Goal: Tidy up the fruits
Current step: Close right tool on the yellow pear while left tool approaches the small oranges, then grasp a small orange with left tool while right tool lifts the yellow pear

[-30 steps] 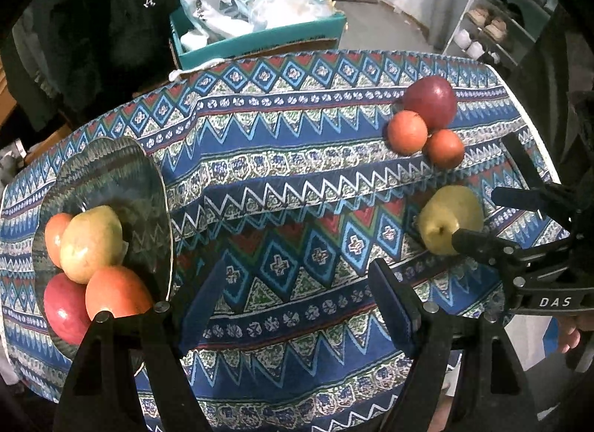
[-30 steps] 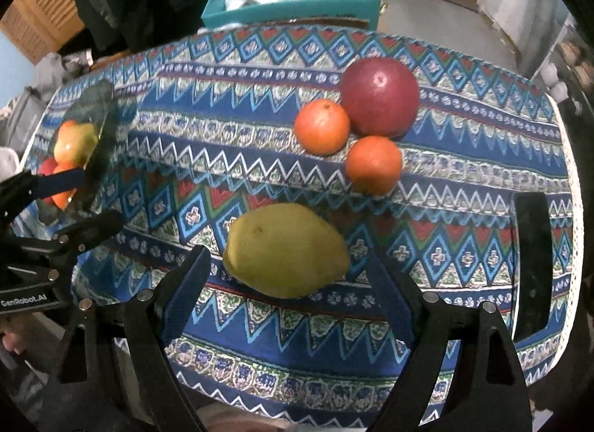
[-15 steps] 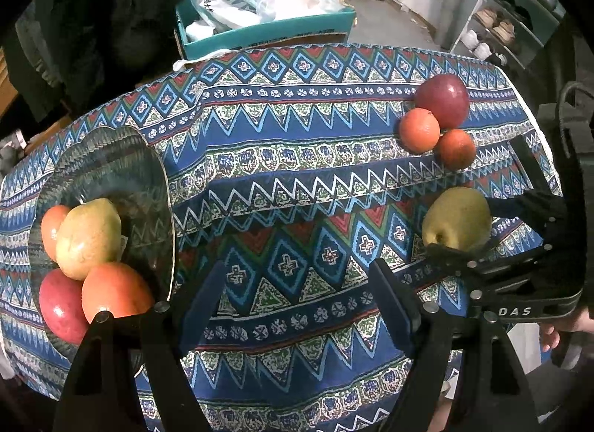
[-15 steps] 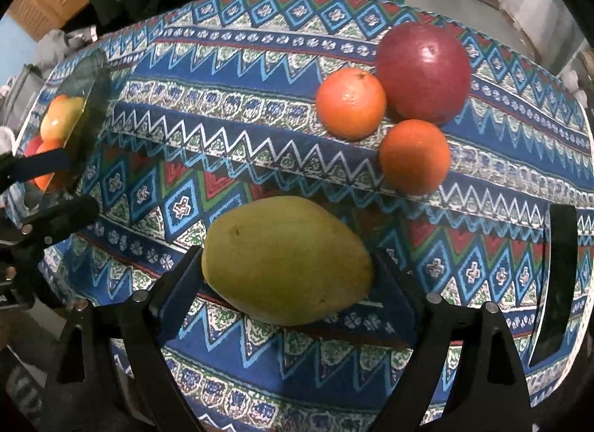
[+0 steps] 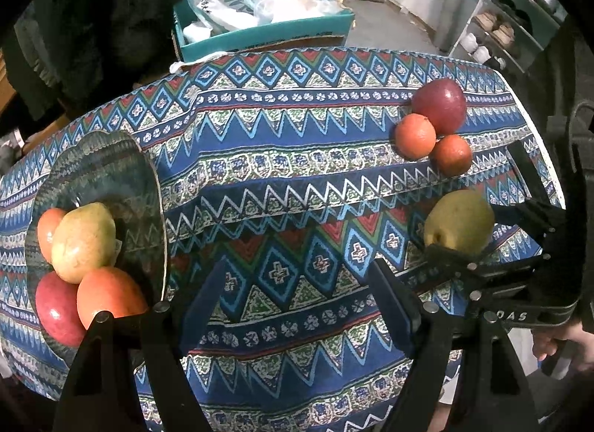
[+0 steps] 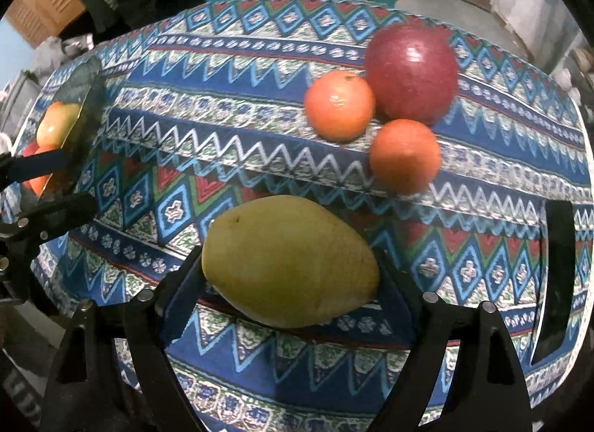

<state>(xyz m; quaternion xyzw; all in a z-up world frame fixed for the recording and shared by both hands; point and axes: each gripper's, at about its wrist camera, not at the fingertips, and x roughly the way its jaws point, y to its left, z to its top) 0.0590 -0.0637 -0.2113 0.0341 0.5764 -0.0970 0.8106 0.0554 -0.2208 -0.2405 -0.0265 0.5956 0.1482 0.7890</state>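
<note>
Yellow-green skin: mango (image 6: 289,261), lower centre of the right wrist view, lying on the patterned tablecloth (image 6: 230,142).
Right gripper (image 6: 289,276): jaws closing, one finger at each end of the mango; firm pad contact cannot be told.
Left gripper (image 5: 293,294): fingers spread, nothing between them, over bare cloth at lower centre.
Glass bowl (image 5: 111,157): left of the left wrist view, holding four fruits.
Loose fruit: red apple (image 6: 412,71) and two oranges (image 6: 339,109) (image 6: 404,155), upper right, close behind the mango.
Risk, slip: smooth tapered ends may squirt from the pads as they close.
Risk, knock: a skidding mango could set the nearer orange rolling.
Risk, bowl: already crowded; a fifth fruit may roll out.
</note>
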